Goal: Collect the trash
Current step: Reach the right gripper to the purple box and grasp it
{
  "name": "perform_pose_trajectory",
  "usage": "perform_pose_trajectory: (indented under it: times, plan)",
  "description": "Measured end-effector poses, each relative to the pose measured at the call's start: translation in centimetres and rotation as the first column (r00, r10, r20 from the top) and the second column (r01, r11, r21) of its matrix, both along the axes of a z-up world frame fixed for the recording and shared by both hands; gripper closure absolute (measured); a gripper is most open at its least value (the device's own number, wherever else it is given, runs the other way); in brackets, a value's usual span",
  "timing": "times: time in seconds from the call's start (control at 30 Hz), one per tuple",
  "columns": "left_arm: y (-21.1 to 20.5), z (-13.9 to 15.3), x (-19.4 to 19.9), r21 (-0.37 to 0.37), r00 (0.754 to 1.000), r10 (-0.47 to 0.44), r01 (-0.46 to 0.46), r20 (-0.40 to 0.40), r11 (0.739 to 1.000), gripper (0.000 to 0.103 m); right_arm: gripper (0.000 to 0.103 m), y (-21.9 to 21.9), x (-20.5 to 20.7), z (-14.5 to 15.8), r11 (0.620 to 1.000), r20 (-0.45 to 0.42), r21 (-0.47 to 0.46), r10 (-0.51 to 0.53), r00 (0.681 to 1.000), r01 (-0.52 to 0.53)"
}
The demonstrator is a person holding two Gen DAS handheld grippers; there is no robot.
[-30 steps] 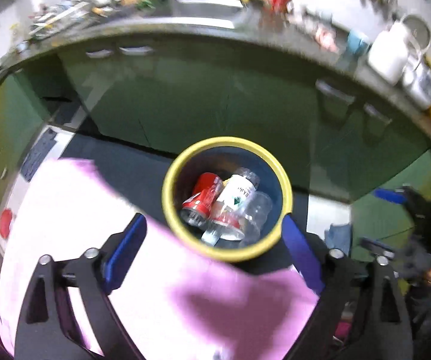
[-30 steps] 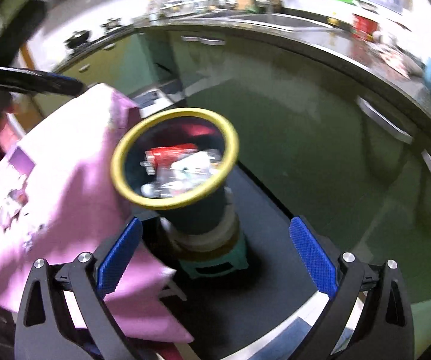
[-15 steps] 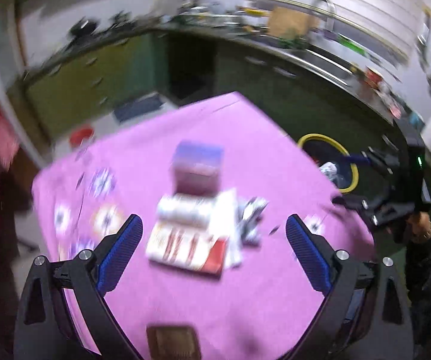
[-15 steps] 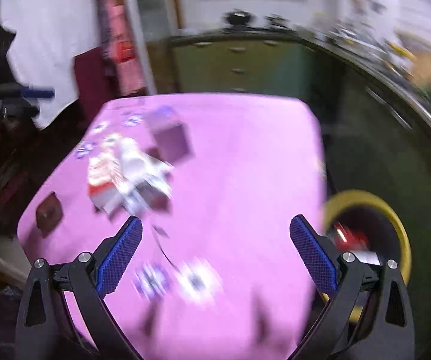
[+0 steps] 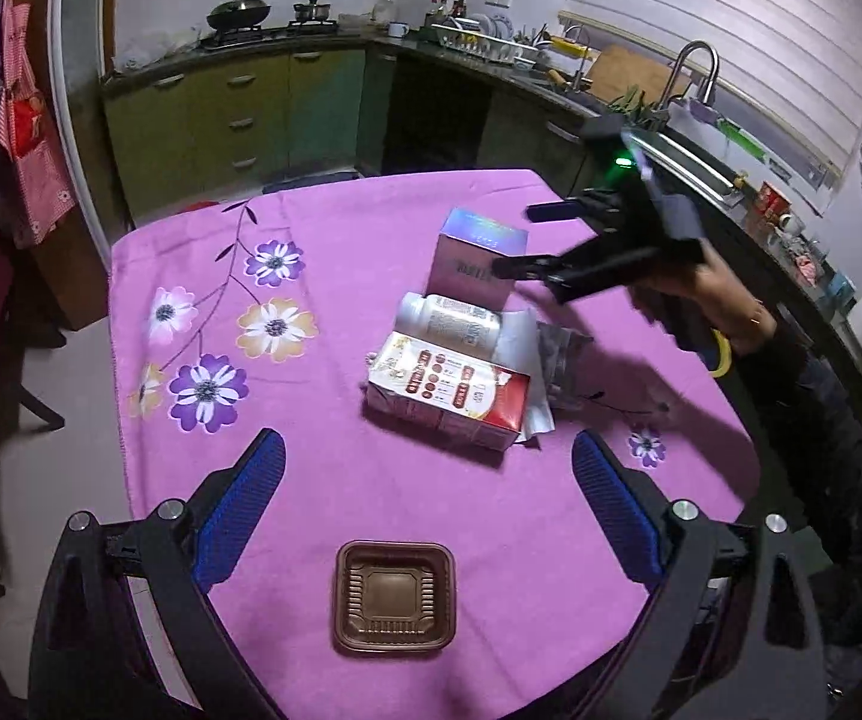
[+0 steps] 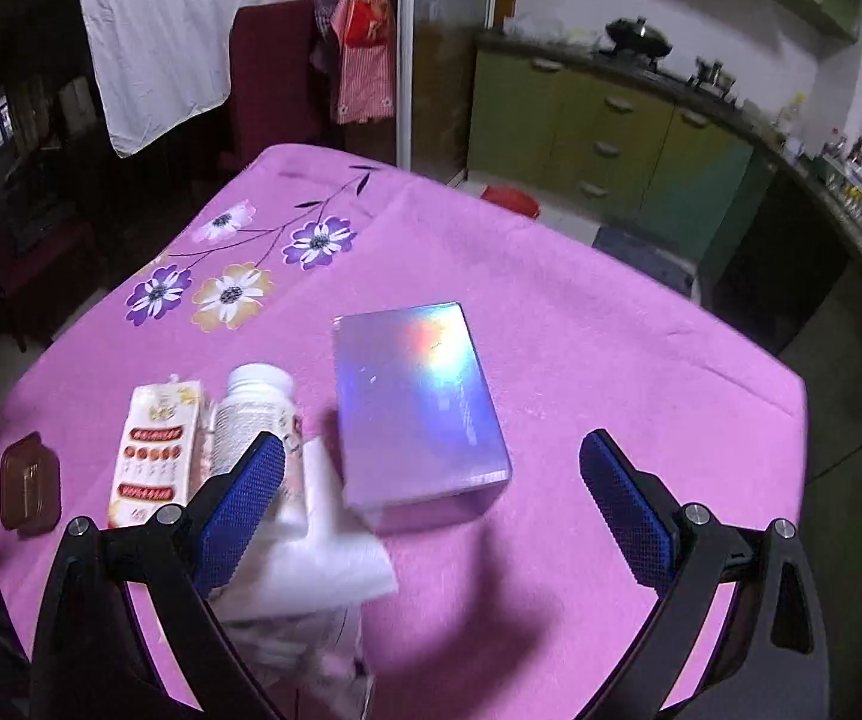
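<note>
On the pink flowered tablecloth [image 5: 311, 252] lie a brown plastic tray [image 5: 393, 596], a red-and-white carton [image 5: 448, 390], a white pill bottle [image 5: 445, 319], white paper [image 5: 517, 348], a crumpled clear wrapper [image 5: 562, 360] and a holographic box [image 5: 478, 258]. My left gripper [image 5: 425, 492] is open and empty above the near table edge, over the brown tray. My right gripper [image 6: 431, 498] is open and empty, hovering over the holographic box [image 6: 416, 402], with the bottle [image 6: 254, 414], carton [image 6: 155, 450] and paper [image 6: 323, 552] to its left. It also shows in the left wrist view [image 5: 526, 240].
A yellow bin rim [image 5: 720, 354] peeks out past the table's right edge behind the arm. Green cabinets [image 5: 239, 114] and a sink counter [image 5: 688, 120] line the walls. A dark chair [image 6: 269, 66] stands at the table's far side.
Both grippers have swung away from the yellow bin and back over the table. The right one now hovers above the holographic box. Both stay open and empty.
</note>
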State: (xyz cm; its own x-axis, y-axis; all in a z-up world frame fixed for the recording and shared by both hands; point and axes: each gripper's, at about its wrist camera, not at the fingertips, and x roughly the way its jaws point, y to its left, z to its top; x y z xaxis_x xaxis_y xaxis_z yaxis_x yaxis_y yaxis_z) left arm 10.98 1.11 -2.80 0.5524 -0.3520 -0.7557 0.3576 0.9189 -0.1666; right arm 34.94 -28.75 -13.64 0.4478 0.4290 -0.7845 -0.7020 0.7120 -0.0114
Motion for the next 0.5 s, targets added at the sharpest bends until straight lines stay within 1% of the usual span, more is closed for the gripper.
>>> perform_pose_trajectory:
  times: [0.07, 0.13, 0.17, 0.2, 0.33, 0.37, 0.5]
  plan:
    - [-0.1, -0.1, 0.1, -0.008, 1.000, -0.004, 0.004, -0.006, 1.000, 0.011, 0.006, 0.0, 1.0, -0.7, 1.000, -0.029, 0.006, 0.011, 1.000, -0.011]
    - [-0.2, -0.5, 0.1, -0.011, 1.000, -0.009, 0.009, -0.014, 1.000, 0.011, 0.008, 0.3, 1.4, -1.4, 1.000, -0.044, 0.002, 0.019, 0.999, -0.019]
    - [-0.3, -0.7, 0.2, -0.011, 1.000, -0.012, 0.012, -0.020, 1.000, 0.011, 0.013, 0.5, 1.5, -1.6, 1.000, -0.049, -0.002, 0.026, 0.998, -0.026]
    - [-0.4, -0.8, 0.2, -0.013, 1.000, -0.015, 0.015, -0.026, 1.000, 0.011, 0.020, 0.6, 1.5, -1.7, 1.000, -0.056, -0.003, 0.028, 0.998, -0.028]
    - [-0.5, -1.3, 0.3, -0.014, 0.999, -0.019, 0.019, -0.041, 1.000, 0.011, 0.036, 0.9, 1.7, -2.4, 0.999, -0.087, 0.000, 0.039, 0.995, -0.040]
    - [-0.5, -1.4, 0.3, -0.014, 0.999, -0.020, 0.019, -0.044, 1.000, 0.011, 0.046, 0.9, 1.7, -2.6, 0.999, -0.097, 0.003, 0.042, 0.994, -0.042]
    - [-0.9, -1.7, 0.1, 0.000, 0.998, -0.025, 0.025, -0.052, 1.000, 0.011, 0.048, 0.8, 1.2, -2.5, 1.000, -0.088, 0.007, 0.031, 0.996, -0.031]
